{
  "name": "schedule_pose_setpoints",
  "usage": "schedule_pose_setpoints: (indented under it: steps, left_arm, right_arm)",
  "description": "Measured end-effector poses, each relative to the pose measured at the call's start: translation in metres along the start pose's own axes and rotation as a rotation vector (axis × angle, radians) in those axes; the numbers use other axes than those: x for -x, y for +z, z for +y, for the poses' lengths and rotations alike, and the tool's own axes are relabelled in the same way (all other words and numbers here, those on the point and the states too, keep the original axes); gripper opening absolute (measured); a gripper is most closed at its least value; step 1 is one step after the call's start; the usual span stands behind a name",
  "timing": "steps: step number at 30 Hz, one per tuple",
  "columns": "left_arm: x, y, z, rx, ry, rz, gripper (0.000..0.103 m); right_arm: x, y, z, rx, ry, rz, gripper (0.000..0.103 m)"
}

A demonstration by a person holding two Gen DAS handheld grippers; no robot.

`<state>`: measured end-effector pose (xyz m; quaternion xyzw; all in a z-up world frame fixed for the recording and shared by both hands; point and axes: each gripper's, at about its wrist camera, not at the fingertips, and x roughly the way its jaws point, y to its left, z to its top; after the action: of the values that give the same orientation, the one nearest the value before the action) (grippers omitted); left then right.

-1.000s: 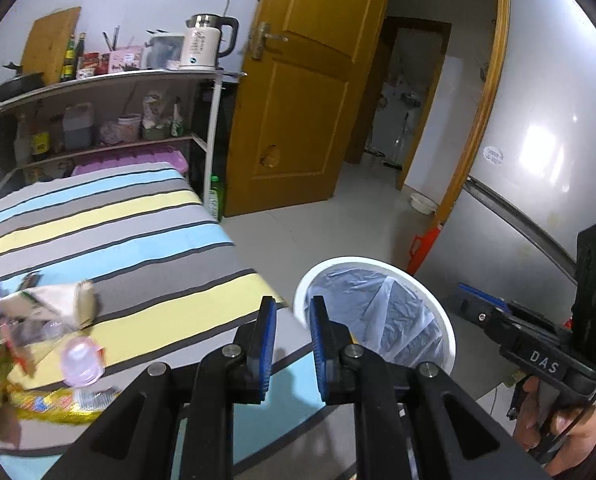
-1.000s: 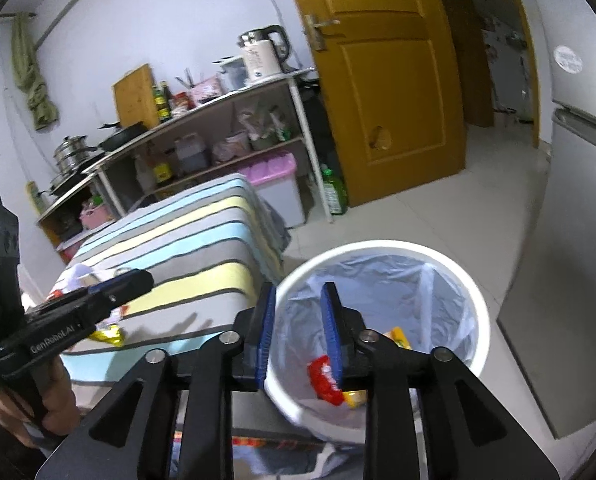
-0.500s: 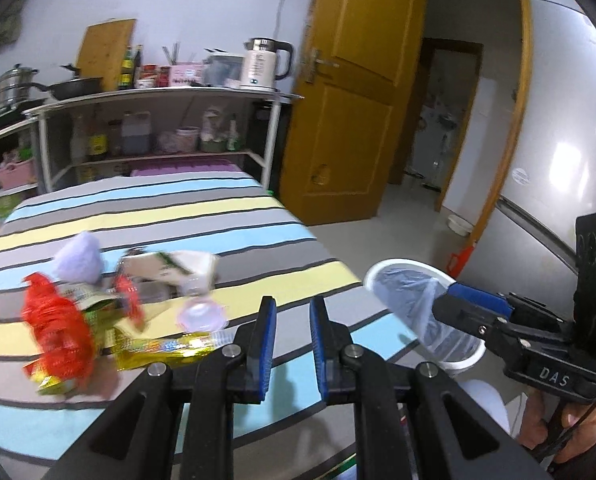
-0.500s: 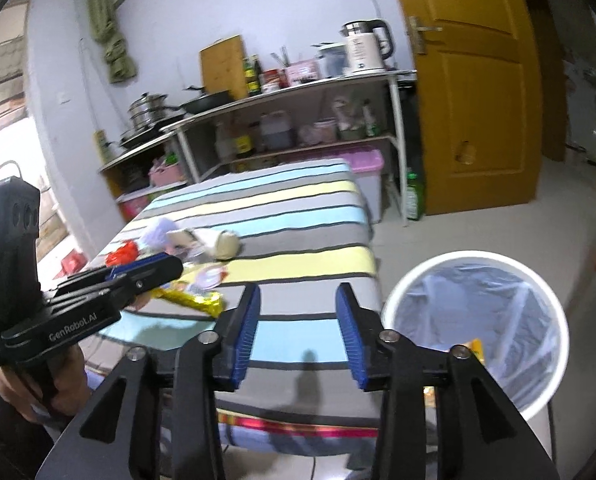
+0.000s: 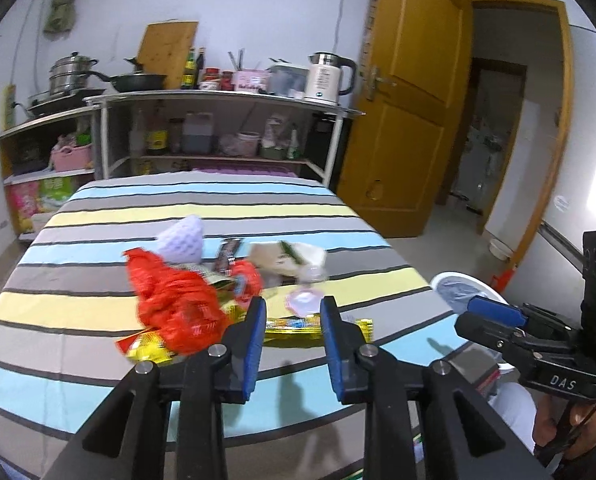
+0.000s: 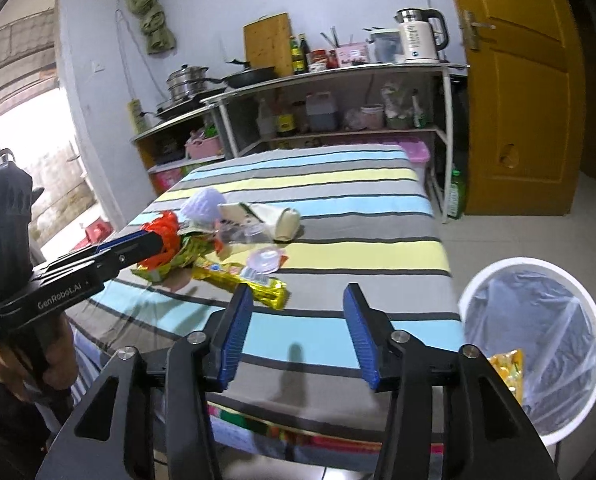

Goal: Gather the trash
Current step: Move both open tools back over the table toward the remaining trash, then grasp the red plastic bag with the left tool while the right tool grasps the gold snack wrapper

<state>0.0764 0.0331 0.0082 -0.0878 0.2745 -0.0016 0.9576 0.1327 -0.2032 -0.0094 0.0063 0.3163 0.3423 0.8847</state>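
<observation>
Trash (image 5: 202,304) lies heaped on the bed (image 5: 98,220); both claws, left (image 5: 292,332) and right (image 6: 298,328), hang released and empty. Reaching step: next, probably close on the yellow wrapper (image 6: 242,280), then carry it to the bin (image 6: 537,344).

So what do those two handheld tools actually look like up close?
Both are black plastic. The left tool and right tool have blue ribbed pads and silver screws. White lettering marks the sides: "GenRoboAI" on the left, "DAS" on the right.

We see a trash heap on the striped desk (image 5: 98,308): crumpled red bag (image 5: 174,308), gold wrapper (image 6: 242,280) lying flat nearest us, lilac foam net (image 6: 204,204), toppled carton (image 6: 274,220), clear lid (image 6: 264,259), white bin (image 6: 537,344) beside the desk, lined, holding a yellow packet (image 6: 505,368).
</observation>
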Motion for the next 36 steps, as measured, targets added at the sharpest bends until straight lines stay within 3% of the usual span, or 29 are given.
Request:
schedule_pose_setpoints:
  steps: [5, 7, 9, 14, 24, 35, 36]
  left_arm:
    - [0.001, 0.003, 0.021, 0.023, 0.05, -0.008, 0.03]
    - [0.002, 0.004, 0.03, 0.041, 0.074, -0.018, 0.041]
    - [0.002, 0.006, 0.039, 0.064, 0.09, -0.024, 0.045]
    - [-0.009, 0.01, 0.055, 0.085, 0.14, -0.009, 0.047]
    - [-0.046, 0.012, 0.069, 0.13, 0.146, 0.071, 0.063]
    - [-0.059, 0.008, 0.067, 0.128, 0.152, 0.104, 0.064]
    - [-0.058, 0.008, 0.067, 0.128, 0.154, 0.103, 0.064]
  right_arm:
    - [-0.018, 0.001, 0.01, 0.038, 0.025, 0.038, 0.05]
    - [-0.026, 0.002, 0.016, 0.063, 0.033, 0.051, 0.051]
    - [-0.034, 0.003, 0.019, 0.084, 0.041, 0.062, 0.055]
    - [-0.055, 0.006, 0.028, 0.135, 0.06, 0.083, 0.06]
    - [-0.096, 0.015, 0.039, 0.22, 0.088, 0.136, 0.06]
    - [-0.119, 0.009, 0.051, 0.313, 0.133, 0.233, 0.06]
    - [-0.118, 0.009, 0.051, 0.309, 0.138, 0.23, 0.052]
